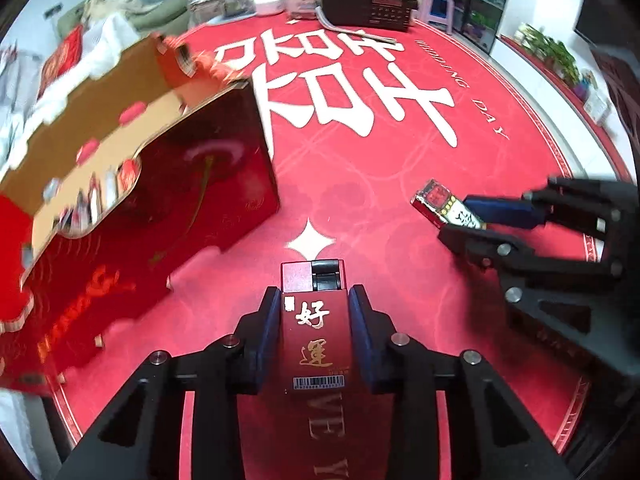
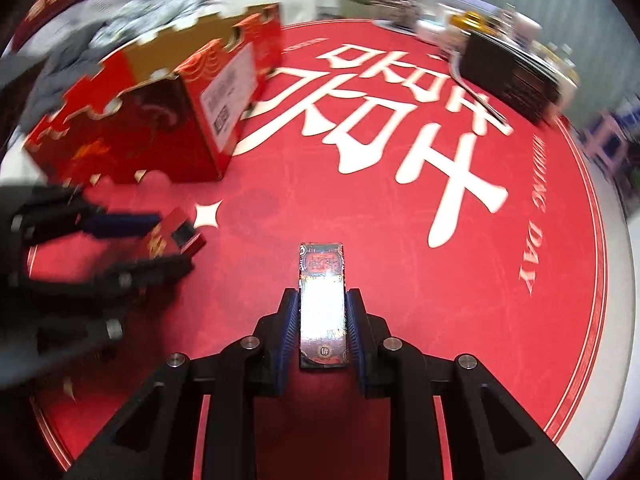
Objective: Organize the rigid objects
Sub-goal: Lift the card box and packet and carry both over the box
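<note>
Two small packs are in my grip, one per hand, both held above the round red printed table mat [image 1: 360, 184]. My left gripper [image 1: 314, 320] is clamped on a dark red rectangular pack with gold characters [image 1: 314, 332], its long axis running straight out along the fingers. My right gripper [image 2: 322, 320] is closed on a slim glossy pack with a dark patterned end [image 2: 322, 300], likewise pointing forward.

The large red cardboard gift box with a scalloped open top [image 1: 160, 168] stands ahead and to the left of both grippers; the left one is nearer it, so I judge that pack goes in first, swinging left and up over the rim. The box interior is mostly hidden and motion blur smears its edges. Glare washes out the right pack's face. A black radio [image 1: 370, 6] sits at the far edge.
</note>
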Tool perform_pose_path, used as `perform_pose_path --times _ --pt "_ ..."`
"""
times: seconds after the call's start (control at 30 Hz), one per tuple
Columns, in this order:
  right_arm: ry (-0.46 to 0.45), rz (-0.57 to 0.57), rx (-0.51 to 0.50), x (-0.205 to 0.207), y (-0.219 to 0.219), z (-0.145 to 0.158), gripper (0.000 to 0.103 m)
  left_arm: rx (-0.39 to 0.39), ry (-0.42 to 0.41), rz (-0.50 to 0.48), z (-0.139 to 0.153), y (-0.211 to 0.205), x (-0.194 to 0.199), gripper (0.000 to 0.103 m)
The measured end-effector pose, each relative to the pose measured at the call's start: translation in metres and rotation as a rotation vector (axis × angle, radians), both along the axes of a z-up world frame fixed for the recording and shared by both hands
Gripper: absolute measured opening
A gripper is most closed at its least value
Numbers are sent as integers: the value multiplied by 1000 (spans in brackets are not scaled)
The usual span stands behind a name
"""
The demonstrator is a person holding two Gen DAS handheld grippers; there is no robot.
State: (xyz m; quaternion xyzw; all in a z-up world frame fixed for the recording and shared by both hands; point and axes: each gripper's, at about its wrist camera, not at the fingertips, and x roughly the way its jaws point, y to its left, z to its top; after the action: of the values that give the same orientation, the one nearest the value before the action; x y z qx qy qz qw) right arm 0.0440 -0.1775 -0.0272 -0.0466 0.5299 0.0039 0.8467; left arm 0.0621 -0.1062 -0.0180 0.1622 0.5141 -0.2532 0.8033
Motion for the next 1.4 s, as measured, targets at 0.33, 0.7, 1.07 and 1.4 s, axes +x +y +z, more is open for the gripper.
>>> perform_pose_path --times 0.33,0.7,1.07,1.4 --pt "159 31 -24 4 31 -2 25 69 82 23 0 19 -8 37" --pt "218 -141 -27 -9 42 -2 25 84 100 78 -2 58 -18 37" --pt "78 -211 -38 -73 85 -3 25 57 58 95 -1 87 -38 37" --pt "19 -157 -83 -70 111 11 25 56 45 137 1 100 -38 37"
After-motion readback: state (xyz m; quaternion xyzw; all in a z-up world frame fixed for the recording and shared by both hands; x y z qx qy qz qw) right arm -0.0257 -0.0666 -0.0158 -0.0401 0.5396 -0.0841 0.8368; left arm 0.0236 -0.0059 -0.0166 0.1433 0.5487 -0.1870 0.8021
